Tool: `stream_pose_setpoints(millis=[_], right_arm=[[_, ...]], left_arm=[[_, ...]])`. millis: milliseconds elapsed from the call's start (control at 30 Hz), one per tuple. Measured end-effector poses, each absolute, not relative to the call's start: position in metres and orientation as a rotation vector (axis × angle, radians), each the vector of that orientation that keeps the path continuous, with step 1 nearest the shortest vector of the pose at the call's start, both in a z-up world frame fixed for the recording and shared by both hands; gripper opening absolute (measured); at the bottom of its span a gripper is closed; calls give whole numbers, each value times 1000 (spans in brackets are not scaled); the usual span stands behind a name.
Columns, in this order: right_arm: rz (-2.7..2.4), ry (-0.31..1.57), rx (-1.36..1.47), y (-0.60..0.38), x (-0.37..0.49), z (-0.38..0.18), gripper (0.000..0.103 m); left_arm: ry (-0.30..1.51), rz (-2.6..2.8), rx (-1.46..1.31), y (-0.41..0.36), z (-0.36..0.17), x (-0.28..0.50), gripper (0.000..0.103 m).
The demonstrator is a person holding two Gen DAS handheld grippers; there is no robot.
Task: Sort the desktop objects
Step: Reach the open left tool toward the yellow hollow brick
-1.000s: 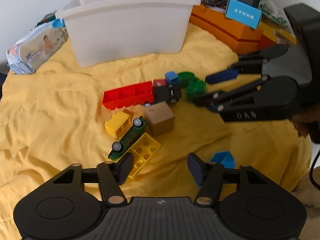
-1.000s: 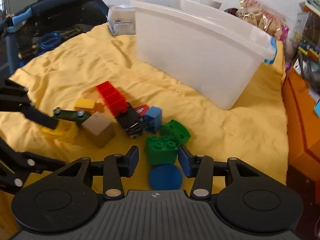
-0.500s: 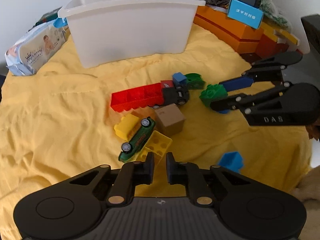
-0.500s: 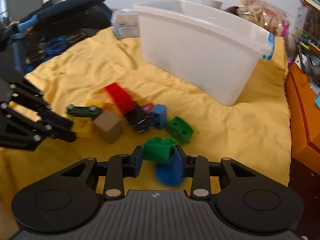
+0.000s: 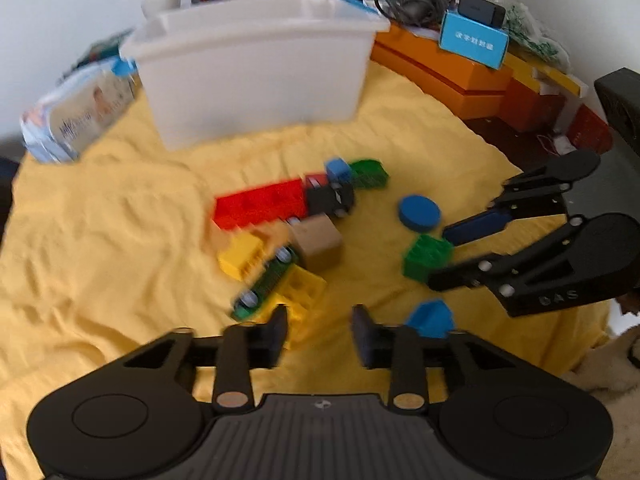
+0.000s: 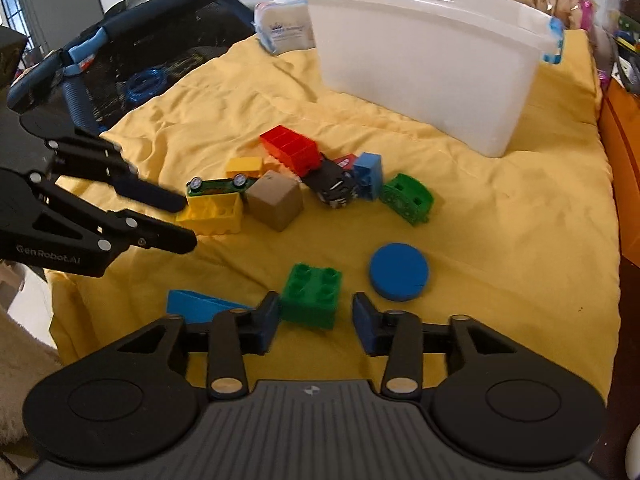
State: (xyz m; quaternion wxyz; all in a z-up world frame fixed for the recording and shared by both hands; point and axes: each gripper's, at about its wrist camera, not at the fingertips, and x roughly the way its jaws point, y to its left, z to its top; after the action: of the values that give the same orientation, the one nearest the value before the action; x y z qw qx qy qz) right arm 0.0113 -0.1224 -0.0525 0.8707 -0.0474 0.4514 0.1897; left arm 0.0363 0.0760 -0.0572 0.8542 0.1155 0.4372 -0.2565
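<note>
A green four-stud brick point(image 6: 312, 294) lies on the yellow cloth point(image 6: 500, 216) between my right gripper's point(image 6: 316, 324) fingers. Those jaws are opening; the left pad sits against the brick and a gap shows at the right pad. In the left wrist view the same brick point(image 5: 426, 258) sits between the right gripper's point(image 5: 440, 258) tips. My left gripper point(image 5: 320, 334) is also opening, with nothing between its fingers, just short of a yellow brick point(image 5: 300, 292) and a green toy car point(image 5: 266, 284). The white bin point(image 5: 256, 68) stands at the back.
A blue disc point(image 6: 398, 272), a blue wedge point(image 6: 200, 306), a brown cube point(image 6: 274, 200), a red brick point(image 6: 292, 148), a black toy truck point(image 6: 334, 186) and a green arched piece point(image 6: 408, 198) lie on the cloth. Orange boxes point(image 5: 440, 68) line the right edge.
My right gripper closed on the green brick, shifted it off the blue disc, then opened around it. My left gripper shut on nothing and reopened.
</note>
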Motion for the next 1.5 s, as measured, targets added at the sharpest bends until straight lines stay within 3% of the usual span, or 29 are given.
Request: stream_pose_setpoints(millis=[433,467,500,533,700,900,1000,1133,1433,1500], right_arm=[[395,929,-108,-123,11,-53,50],[393,933,-102,-124,11,-54,50],[392,934,-99,-125,11,-54,50],[391,933,-96,-125,10,-55,50],[392,932,-91,-125,10,-55,50],[400,935,-91,-125,11,-57,50],[414,932,-96,-123,12,-57,50],[421,931,-103,-121,12,-57,52],[420,939,-94,-122,12,-58,54],[420,940,-91,-123,11,-59,54]], left_arm=[[893,-536,356,68,-83,58,47],[896,-543,352,68,-82,60,45],[905,-542,341,70,-80,62,35],[913,-536,316,72,-79,64,17],[1002,-605,225,78,-75,57,10],[1026,-737,146,67,-59,30,11],[1000,-697,164,62,-58,27,16],[978,-633,182,67,-57,32,35],[979,-601,282,66,-68,31,36],[939,-617,300,65,-63,27,42]])
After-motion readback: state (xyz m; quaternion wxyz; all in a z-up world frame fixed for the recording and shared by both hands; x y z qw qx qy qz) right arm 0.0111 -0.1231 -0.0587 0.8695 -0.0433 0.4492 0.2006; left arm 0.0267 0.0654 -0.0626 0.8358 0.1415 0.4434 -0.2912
